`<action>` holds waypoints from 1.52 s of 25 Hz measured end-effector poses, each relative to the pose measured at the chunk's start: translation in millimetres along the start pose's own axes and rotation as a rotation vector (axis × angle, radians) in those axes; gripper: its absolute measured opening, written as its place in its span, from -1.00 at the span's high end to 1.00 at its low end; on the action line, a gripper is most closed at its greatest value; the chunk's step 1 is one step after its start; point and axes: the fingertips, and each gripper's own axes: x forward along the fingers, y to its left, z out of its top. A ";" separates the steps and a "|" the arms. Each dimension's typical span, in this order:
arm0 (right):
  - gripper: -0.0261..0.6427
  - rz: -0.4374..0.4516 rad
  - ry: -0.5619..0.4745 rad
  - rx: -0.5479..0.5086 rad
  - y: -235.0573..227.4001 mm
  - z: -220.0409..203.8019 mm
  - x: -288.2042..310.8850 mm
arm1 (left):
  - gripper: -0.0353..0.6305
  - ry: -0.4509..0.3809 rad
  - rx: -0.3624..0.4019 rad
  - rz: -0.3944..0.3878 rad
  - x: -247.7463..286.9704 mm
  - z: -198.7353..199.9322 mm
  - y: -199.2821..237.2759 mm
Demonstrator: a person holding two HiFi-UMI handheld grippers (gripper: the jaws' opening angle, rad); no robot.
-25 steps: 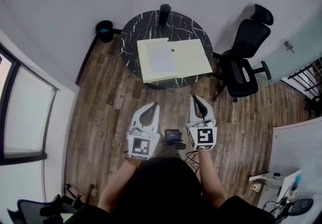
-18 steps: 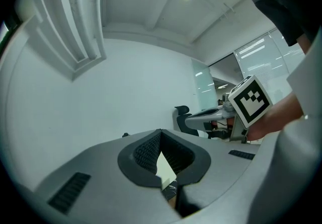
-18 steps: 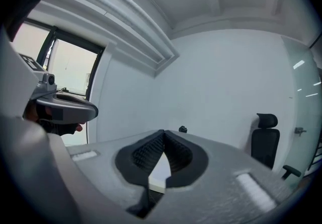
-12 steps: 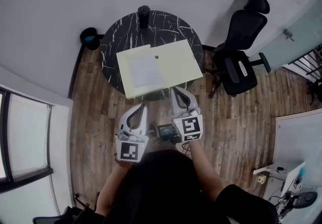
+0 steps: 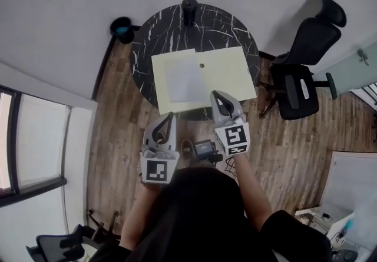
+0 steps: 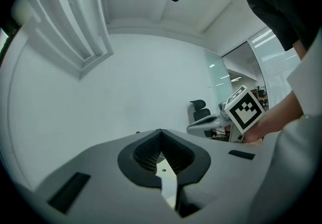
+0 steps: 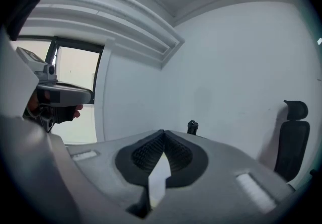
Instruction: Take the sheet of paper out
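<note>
Black with a blue inside, one bin (image 5: 122, 30) stands on the floor at the far left, just beside the one round marble desk (image 5: 168, 34).

Next comes the left gripper (image 5: 169, 118). A second ago it hung well back from the desk; it is now nearer, but its tip still stops short of the near rim. Its fingers (image 6: 143, 153) are pressed together at the tips with nothing between them.

On the desk lies one pale yellow folder (image 5: 227, 72). The one sheet (image 5: 185, 81) shows as a whiter patch in the folder's left half. It seems to lie under a flap or cover, though I cannot tell which. One small dark stud (image 5: 202, 65) sits near the folder's middle, and one black cylinder (image 5: 189, 9) stands at the desk's far edge.

The right gripper (image 5: 216, 97) has moved more. It was level with the left one and clear of the desk, and its tip now reaches over the folder's near edge. Whether it touches the folder cannot be told. Its fingers (image 7: 146, 153) are likewise together and hold nothing.

One office chair (image 5: 300, 81) stands at the right, near the desk.

The two grippers have closed in, the right one leading, so the approach looks nearly done. No grasp has begun, and the sheet is not yet out.
</note>
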 end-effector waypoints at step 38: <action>0.76 0.113 0.620 0.040 -46.8 -267.0 188.1 | 0.91 0.165 -0.051 0.008 42.6 -63.1 84.8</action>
